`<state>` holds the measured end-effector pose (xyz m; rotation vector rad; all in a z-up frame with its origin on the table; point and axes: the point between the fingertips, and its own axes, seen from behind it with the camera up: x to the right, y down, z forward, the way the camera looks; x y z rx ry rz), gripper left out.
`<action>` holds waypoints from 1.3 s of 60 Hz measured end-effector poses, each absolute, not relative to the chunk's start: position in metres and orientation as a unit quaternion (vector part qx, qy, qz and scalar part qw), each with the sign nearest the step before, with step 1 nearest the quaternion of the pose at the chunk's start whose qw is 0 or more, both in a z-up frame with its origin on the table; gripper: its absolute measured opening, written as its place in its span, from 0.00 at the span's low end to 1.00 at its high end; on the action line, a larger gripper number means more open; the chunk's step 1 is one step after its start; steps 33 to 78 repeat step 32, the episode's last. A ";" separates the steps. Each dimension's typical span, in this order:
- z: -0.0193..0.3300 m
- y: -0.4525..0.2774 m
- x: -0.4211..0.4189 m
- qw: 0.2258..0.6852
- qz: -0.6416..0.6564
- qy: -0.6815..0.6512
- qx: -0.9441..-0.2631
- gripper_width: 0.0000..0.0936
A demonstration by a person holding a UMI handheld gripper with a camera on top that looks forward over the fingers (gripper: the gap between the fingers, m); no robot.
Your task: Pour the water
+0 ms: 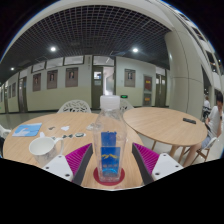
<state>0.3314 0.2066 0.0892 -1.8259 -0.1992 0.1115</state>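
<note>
Two magenta-padded fingers (78, 157) of the gripper (110, 165) stand spread apart, and a clear plastic water bottle (110, 140) with a white cap and a blue label stands upright between them on a red coaster (110, 177). Whether the pads press on the bottle's sides or leave a small gap cannot be told. Just to the left of the left finger sits a white cup (42, 147) on the round wooden table (70, 125). Farther left lies a blue booklet (28, 129). Beyond the fingers stand white chairs (74, 105), and to the right a second round table (165, 123) with a small dark object (189, 121) on it.
</note>
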 end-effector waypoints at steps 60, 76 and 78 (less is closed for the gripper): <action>0.102 -0.047 0.196 0.576 0.198 -0.195 -0.769 0.91; 0.102 -0.047 0.196 0.576 0.198 -0.195 -0.769 0.91; 0.102 -0.047 0.196 0.576 0.198 -0.195 -0.769 0.91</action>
